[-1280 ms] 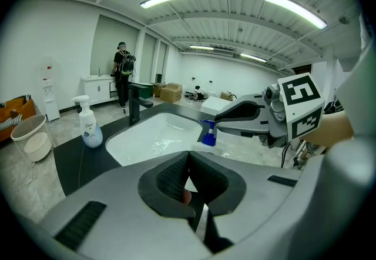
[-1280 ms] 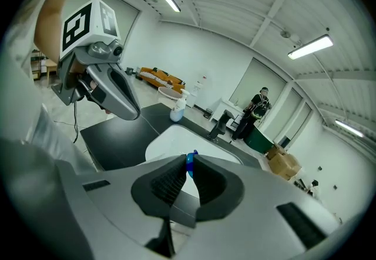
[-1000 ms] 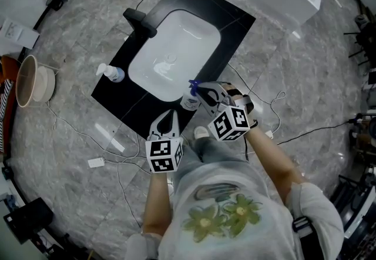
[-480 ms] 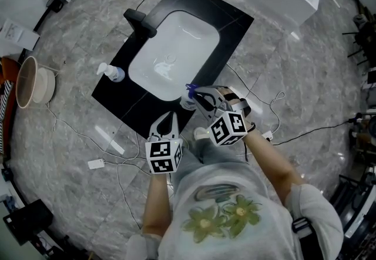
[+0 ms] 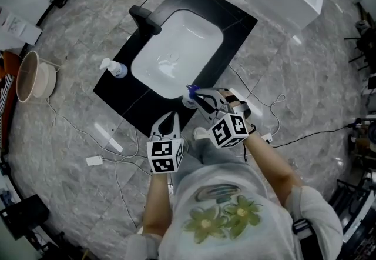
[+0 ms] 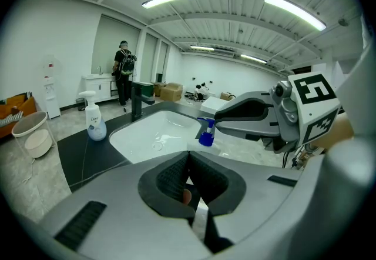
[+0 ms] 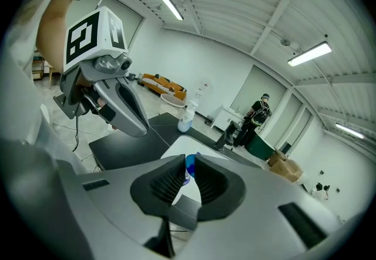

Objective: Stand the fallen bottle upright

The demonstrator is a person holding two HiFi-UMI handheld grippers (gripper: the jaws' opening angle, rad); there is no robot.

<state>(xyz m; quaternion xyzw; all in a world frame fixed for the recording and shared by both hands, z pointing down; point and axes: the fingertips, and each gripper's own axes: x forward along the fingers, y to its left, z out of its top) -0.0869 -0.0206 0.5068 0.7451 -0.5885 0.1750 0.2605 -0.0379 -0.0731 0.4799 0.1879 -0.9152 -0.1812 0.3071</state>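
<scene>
Right gripper point(image 5: 194, 93) is on it: its jaws are pinched nearly together, with the blue pump head of the pump bottle point(image 5: 188, 102) caught in the narrow slot between the pads. I read that as a grip on the pump, not on the body.

The bottle's body hangs just below and ahead of those jaw tips, at the near corner of the white sink basin point(image 5: 176, 47), where it meets the black counter point(image 5: 136, 102). From the left gripper view its long axis looks close to vertical, pump on top. My own gripper housing hides the base, so I can't say whether it's seated.

Left gripper point(image 5: 171, 115) has its jaws closed on nothing. The bottle lies ahead of them and off to their right, near but apart. The right hand is plainly the nearer one, so the next move is its to make: straight down along the bottle's axis, I judge.

Against a second ago, not much differs. The right gripper has drawn back a touch toward me and the pump has shifted with it. The left gripper hasn't budged, and the Dove dispenser point(image 5: 116, 69) beyond the left jaws sits untouched.
</scene>
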